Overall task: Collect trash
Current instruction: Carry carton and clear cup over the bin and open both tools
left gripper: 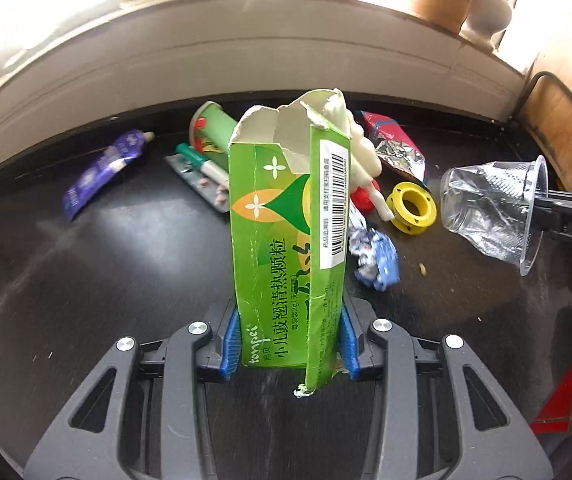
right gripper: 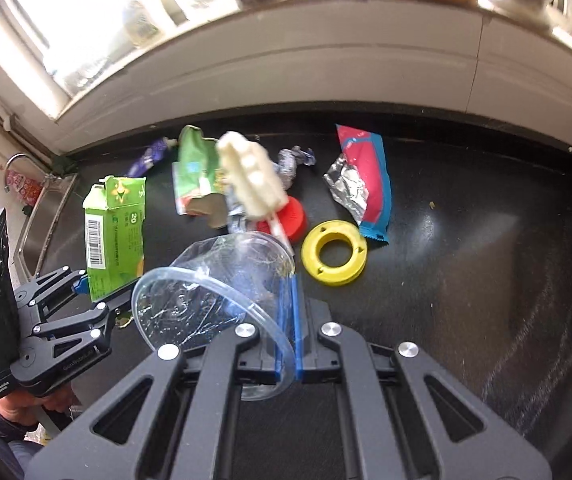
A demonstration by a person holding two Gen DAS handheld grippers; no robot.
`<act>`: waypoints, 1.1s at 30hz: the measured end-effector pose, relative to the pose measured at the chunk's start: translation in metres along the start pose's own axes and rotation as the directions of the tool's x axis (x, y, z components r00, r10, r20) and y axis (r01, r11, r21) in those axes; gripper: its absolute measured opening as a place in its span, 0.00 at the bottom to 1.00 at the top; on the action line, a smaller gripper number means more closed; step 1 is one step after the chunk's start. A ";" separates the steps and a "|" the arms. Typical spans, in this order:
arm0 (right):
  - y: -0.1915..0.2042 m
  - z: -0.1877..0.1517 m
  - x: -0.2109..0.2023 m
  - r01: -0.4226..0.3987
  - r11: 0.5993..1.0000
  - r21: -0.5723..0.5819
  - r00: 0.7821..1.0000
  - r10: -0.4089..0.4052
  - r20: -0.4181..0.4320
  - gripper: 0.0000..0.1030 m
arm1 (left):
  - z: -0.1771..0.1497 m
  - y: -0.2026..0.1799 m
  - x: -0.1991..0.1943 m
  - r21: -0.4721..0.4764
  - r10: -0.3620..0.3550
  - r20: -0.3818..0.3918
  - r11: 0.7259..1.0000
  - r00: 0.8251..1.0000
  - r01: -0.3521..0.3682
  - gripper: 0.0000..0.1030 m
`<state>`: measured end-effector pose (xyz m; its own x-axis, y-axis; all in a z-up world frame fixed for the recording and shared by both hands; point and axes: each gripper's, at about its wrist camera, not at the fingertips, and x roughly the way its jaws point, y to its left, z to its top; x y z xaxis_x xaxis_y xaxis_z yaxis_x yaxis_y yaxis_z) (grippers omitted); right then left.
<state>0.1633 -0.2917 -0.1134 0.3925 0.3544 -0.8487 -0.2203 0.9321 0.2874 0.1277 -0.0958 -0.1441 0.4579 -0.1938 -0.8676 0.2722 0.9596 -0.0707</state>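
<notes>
I have the left gripper (left gripper: 289, 340) closed on the green carton (left gripper: 286, 248), its jaws pinching the two flat faces near the closed bottom end, so the torn open top points away from me, above the yellow spool (left gripper: 410, 208) and to its left. The carton looks light and half crushed; I judge that the card will buckle if squeezed harder, so a hold low down, where the folded base stiffens it, seems right.

My right gripper (right gripper: 289, 332) is closed on the clear plastic cup (right gripper: 221, 292), the jaws nipping one side of its wall just inside the rim. It hangs above the dark surface (right gripper: 486, 248), just on the near side of the yellow spool. The cup is thin, crumpled and slick, so I expect it to flex and possibly slide out; the rolled rim is its stiffest part.

Beyond the spool lie the red foil wrapper (right gripper: 362, 184), the red cap (right gripper: 294, 216), a white plastic piece (right gripper: 249, 180), crumpled blue and white foil (left gripper: 374, 256) and, far left, a purple tube (left gripper: 101, 172). All look light; I judge that the foil will crush flat and the spool is rigid.
</notes>
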 end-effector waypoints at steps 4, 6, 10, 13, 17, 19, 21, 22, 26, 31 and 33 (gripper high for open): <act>0.017 -0.014 -0.020 -0.013 0.999 -0.036 1.000 0.013 0.013 0.05 | -0.023 0.005 -0.028 -0.027 0.025 0.018 0.999 1.000 -0.024 0.38; 0.031 -0.021 -0.025 -0.017 0.998 -0.062 1.000 0.017 0.013 0.05 | -0.036 0.013 -0.042 -0.052 0.043 0.024 0.998 0.999 -0.042 0.38; 0.071 -0.031 -0.028 -0.050 0.989 -0.138 0.999 0.050 -0.001 0.05 | -0.063 0.034 -0.070 -0.113 0.093 0.038 0.990 0.995 -0.088 0.38; 0.113 -0.034 -0.023 -0.093 0.972 -0.216 0.996 0.090 -0.025 0.05 | -0.089 0.057 -0.093 -0.180 0.146 0.046 0.974 0.988 -0.135 0.38; 0.186 -0.042 -0.012 -0.180 0.921 -0.346 0.983 0.161 -0.083 0.05 | -0.136 0.100 -0.131 -0.308 0.244 0.039 0.926 0.969 -0.220 0.38; 0.234 -0.054 -0.003 -0.242 0.875 -0.420 0.970 0.204 -0.134 0.05 | -0.163 0.122 -0.149 -0.374 0.296 0.021 0.888 0.955 -0.267 0.38; 0.280 -0.067 0.005 -0.300 0.823 -0.483 0.953 0.238 -0.187 0.05 | -0.199 0.149 -0.170 -0.454 0.351 -0.007 0.833 0.936 -0.315 0.38; 0.309 -0.076 0.010 -0.339 0.784 -0.520 0.940 0.261 -0.220 0.05 | -0.216 0.164 -0.179 -0.491 0.369 -0.022 0.806 0.929 -0.331 0.38; 0.410 -0.117 0.034 -0.483 0.654 -0.582 0.874 0.319 -0.367 0.05 | -0.296 0.212 -0.210 -0.613 0.448 -0.124 0.667 0.885 -0.423 0.38; 0.517 -0.185 0.077 -0.584 0.527 -0.617 0.806 0.284 -0.519 0.05 | -0.392 0.261 -0.219 -0.726 0.456 -0.238 0.503 0.857 -0.469 0.38; 0.553 -0.214 0.103 -0.589 0.495 -0.638 0.798 0.232 -0.556 0.05 | -0.422 0.277 -0.214 -0.754 0.437 -0.266 0.462 0.860 -0.467 0.38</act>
<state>-0.1097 0.2447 -0.1369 -0.2347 0.4579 -0.8575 -0.9104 0.2057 0.3590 -0.2523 0.2975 -0.1859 0.2876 0.3065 -0.9074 -0.7264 0.6873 0.0019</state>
